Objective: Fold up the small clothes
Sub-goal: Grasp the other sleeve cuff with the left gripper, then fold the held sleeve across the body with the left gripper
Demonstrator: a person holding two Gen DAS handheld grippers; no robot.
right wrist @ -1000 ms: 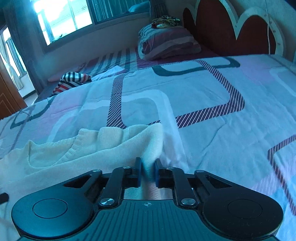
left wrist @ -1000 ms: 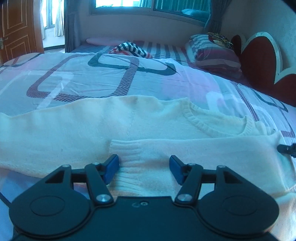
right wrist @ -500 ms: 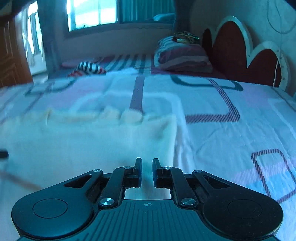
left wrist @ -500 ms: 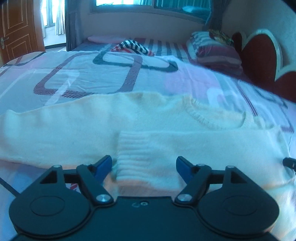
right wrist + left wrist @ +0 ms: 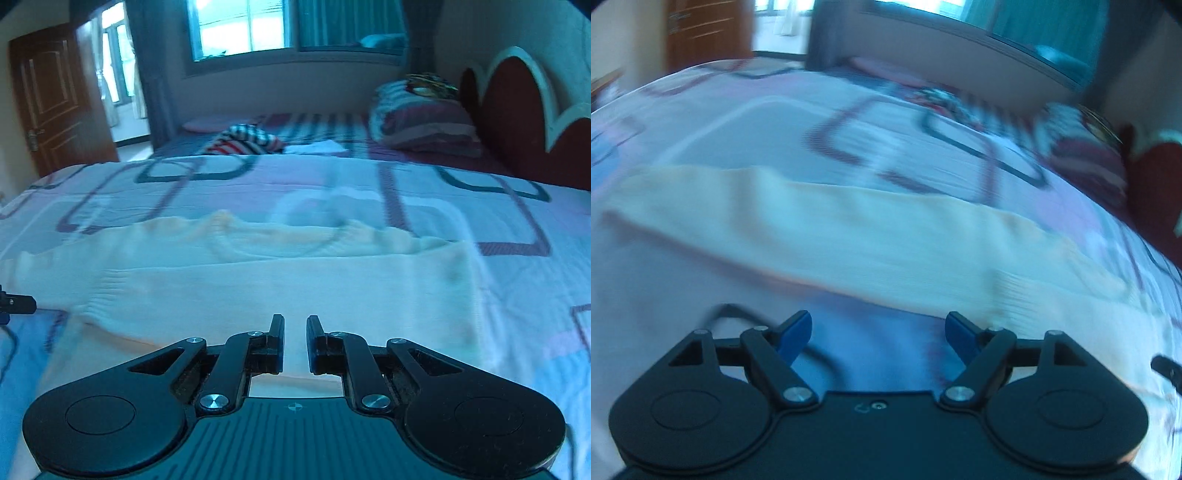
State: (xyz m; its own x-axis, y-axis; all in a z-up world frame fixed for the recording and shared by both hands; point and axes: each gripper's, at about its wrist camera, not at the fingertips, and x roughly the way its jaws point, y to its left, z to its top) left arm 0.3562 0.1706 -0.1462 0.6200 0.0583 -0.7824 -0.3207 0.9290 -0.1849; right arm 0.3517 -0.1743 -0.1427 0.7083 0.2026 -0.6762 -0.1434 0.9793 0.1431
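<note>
One sleeve of the cream sweater (image 5: 280,288) already lies folded across its body on the bed (image 5: 332,184); the other sleeve (image 5: 775,221) remains outstretched. The left hand-held gripper (image 5: 878,334) is released, jaws just widened, empty; the right hand-held gripper (image 5: 295,343) has just begun parting, gripping nothing.

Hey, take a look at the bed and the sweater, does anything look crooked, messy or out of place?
Nothing is damaged or spilled. The cream sweater lies flat on the bedspread with one sleeve folded across it; only its neckline edge is a bit rumpled. A striped garment sits bunched up at the far side of the bed.
</note>
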